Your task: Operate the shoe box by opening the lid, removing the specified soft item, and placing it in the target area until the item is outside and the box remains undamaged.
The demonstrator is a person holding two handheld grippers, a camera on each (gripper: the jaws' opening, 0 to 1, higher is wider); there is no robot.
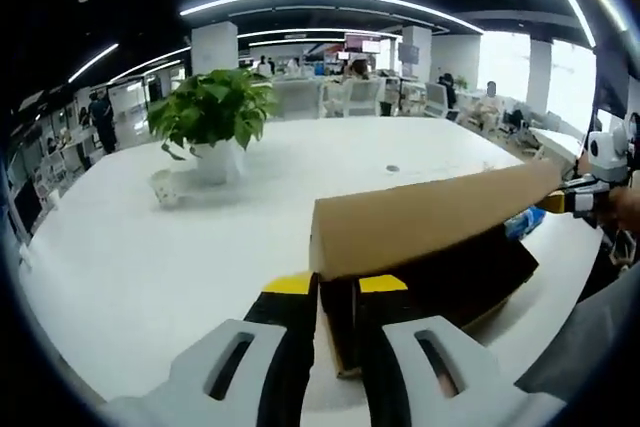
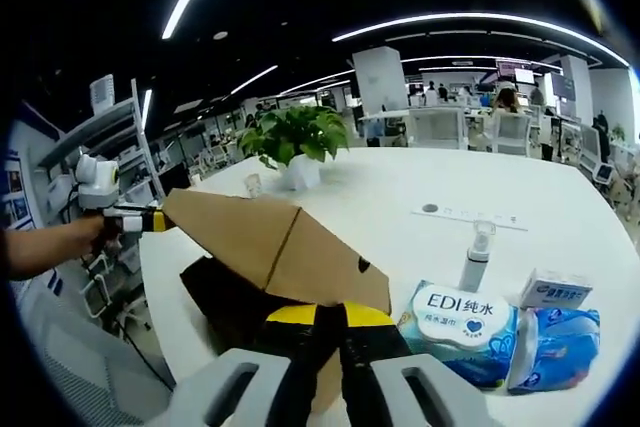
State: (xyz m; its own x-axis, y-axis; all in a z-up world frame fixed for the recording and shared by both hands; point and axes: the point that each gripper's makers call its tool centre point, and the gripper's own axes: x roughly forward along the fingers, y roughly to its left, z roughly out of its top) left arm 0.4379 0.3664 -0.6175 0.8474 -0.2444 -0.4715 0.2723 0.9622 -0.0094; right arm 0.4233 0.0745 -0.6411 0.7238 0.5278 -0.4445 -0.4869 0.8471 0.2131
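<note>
You have the shoe box [image 1: 440, 287] lying on the white surface [image 1: 150, 257], dark body low and its brown cardboard lid [image 1: 430, 212] lifted at a slant above it. Each claw pinches one end of that lid: in the left gripper view your left claw [image 1: 335, 292] has its yellow-tipped jaws closed on the near corner, and the right claw [image 1: 585, 197] shows at the far end, drawn in on the lid's edge. In the right gripper view the right claw [image 2: 330, 322] is shut to a thin slit on the lid's [image 2: 270, 242] rim, with the left claw [image 2: 135, 219] holding the opposite tip.

To do this step well, I'd judge you should raise both ends together so the lid swings as one flat sheet. It already shows a crease across its middle in the right gripper view, so twisting one end ahead of the other could tear or fold it. Keep the pinch on the edge only, and do not drag the box body [image 2: 225, 302] along the surface.

Beside the box lie a wet-wipes pack [image 2: 460, 332], a blue packet [image 2: 560, 347], a small carton [image 2: 555, 290] and a spray bottle [image 2: 477, 257]; a potted plant [image 1: 215, 117] stands well apart.

The box's inside is hidden under the lid, so you cannot tell where the soft item sits. Whether the lid is hinged or loose is also unclear.
</note>
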